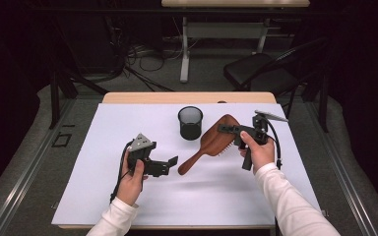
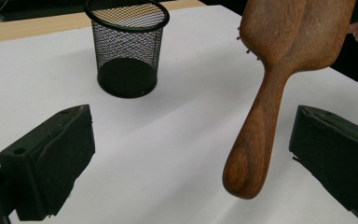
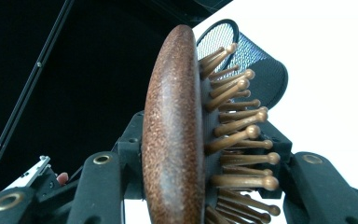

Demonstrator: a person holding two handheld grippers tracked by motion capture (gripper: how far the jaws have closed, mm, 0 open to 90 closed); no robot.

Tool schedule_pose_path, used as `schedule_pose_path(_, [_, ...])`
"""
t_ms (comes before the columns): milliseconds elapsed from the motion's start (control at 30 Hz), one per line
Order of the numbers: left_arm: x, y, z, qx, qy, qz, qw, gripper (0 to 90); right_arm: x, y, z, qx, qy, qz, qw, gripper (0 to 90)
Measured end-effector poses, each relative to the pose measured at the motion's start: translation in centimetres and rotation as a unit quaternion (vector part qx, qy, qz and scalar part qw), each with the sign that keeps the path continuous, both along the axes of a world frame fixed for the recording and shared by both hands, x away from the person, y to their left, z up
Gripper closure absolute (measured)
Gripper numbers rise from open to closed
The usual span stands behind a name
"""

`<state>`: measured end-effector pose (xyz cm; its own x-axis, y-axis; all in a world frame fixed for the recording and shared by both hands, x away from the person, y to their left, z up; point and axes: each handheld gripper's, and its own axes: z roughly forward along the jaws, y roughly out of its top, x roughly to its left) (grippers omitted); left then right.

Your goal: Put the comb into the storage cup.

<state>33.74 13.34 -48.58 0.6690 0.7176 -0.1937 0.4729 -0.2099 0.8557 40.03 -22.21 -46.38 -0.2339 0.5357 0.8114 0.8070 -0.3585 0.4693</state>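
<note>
A: Centrally, in the high view, the brush [image 1: 211, 142] lies across the middle of the frame, head toward the upper right, handle toward the lower left. How is it held?

B: The right tool [image 1: 232, 132] is clenched on the brush head; the right gripper view shows the wooden back [image 3: 172, 135] edge-on between the two black jaws, bristles [image 3: 237, 135] pointing to the frame's right. The handle end hangs free above the white sheet [image 1: 103, 187].

A: And the left tool [image 1: 170, 164]?

B: Released. In the left gripper view its jaws stand wide apart at the lower left and lower right of the frame, with the brush handle [image 2: 254, 149] between them but nearer the right jaw, touching neither.

A: Where is the cup [image 1: 190, 123]?

B: Upright on the sheet, just upper left of the brush head in the high view; at the upper left of the left gripper view [image 2: 127, 46]. The tabletop [image 1: 128, 98] shows as a wooden strip beyond the sheet's far edge.
</note>
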Motion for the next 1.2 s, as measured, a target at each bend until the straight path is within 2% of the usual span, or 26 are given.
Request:
schedule_pose_path(367, [0.1,0.1,-0.1,-0.003,0.004,0.000,1.0000,0.2,0.5,-0.6,1.0,-0.016,-0.002,-0.009,0.9998,48.6])
schedule_pose_path(700, [0.1,0.1,-0.2,-0.006,0.005,0.002,1.0000,0.2,1.1,-1.1,1.7,-0.017,-0.003,-0.025,0.9995,48.6])
schedule_pose_path(1200, [0.1,0.1,-0.3,-0.005,0.006,0.002,1.0000,0.2,2.2,-1.6,4.0,-0.038,-0.009,-0.039,0.9985,48.5])
